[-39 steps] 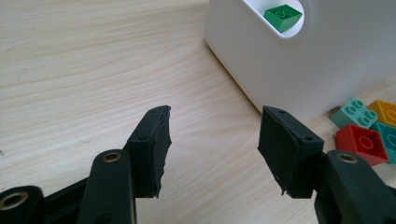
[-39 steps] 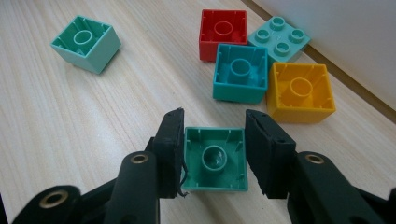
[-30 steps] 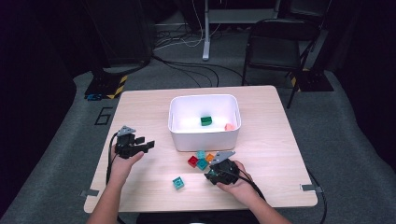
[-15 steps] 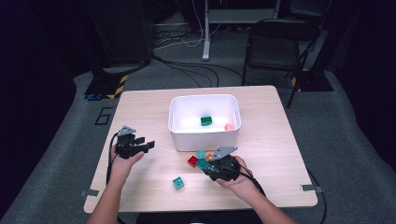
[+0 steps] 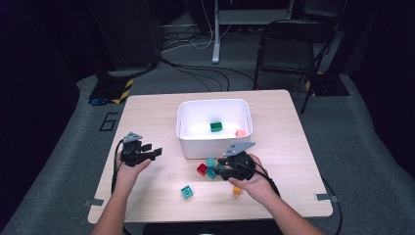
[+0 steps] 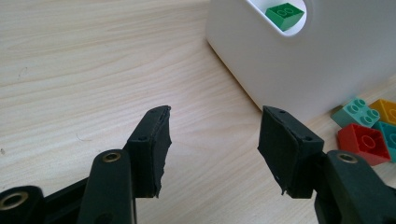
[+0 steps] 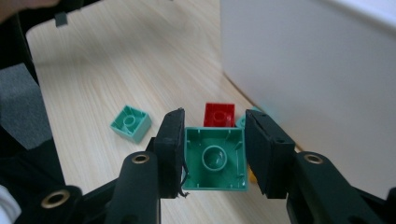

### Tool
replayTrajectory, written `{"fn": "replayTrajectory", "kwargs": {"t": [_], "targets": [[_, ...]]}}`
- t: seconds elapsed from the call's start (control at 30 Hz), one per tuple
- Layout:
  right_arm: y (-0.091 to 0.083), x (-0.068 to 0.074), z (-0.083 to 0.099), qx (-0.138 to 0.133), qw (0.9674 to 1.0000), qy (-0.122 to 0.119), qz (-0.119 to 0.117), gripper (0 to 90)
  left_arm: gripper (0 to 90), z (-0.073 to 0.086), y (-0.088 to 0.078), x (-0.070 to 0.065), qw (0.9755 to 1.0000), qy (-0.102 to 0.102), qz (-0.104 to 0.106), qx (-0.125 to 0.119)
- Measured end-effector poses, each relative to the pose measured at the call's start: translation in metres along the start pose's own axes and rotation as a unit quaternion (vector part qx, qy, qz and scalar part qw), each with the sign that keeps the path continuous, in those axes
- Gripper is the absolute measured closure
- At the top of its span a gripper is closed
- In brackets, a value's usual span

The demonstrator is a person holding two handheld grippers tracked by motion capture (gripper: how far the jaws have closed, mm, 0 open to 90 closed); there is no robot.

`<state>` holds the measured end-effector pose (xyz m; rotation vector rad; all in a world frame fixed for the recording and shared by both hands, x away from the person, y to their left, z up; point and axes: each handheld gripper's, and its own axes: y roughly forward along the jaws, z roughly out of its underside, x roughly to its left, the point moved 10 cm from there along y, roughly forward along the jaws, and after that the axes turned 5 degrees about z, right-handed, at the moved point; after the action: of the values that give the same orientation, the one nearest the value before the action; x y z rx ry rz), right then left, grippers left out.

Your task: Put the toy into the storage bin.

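No brand, label or legible writing is found on the bricks or the bin; a pale mark resembling a "6" sits on the grey floor (image 5: 108, 121) left of the surface.

Count: one white bin (image 5: 215, 141) on the wooden surface (image 5: 161, 112), holding two pieces, a dark green brick (image 5: 216, 127) and an orange-pink piece (image 5: 240, 132) against its right wall. Outside the bin, just in front of it, lies a cluster: one red brick (image 5: 201, 169), one pale teal brick (image 5: 210, 161), and one yellow-orange brick (image 6: 387, 109) beside them as seen in the left gripper view. One teal brick (image 5: 186, 191) lies apart, upside down, nearer you. A small orange piece (image 5: 237, 190) sits under your right hand. One black chair (image 5: 288, 46) stands beyond the surface.

Your right gripper (image 7: 214, 140) is grasping a green square brick (image 7: 215, 158); both pads press its opposite sides. The brick is turned so its hollow underside faces the camera, showing one round central tube and thin ribs along the walls. It is held above the surface, just beside the bin's front wall, over the cluster.

Your left gripper (image 6: 214, 140) stands released, jaws wide apart with nothing between them, low over bare wood left of the bin.
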<state>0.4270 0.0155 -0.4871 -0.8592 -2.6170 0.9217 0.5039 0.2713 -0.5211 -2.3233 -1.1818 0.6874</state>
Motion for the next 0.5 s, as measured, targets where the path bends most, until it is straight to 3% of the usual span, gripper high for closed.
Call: {"fn": "replayTrajectory", "kwargs": {"t": [0.5], "targets": [[-0.034, -0.016, -0.056, -0.039, 0.9992, -0.003, 0.005, 58.6, 42.9, 0.001, 0.000, 0.000, 1.0000, 0.000, 0.000, 0.001]]}}
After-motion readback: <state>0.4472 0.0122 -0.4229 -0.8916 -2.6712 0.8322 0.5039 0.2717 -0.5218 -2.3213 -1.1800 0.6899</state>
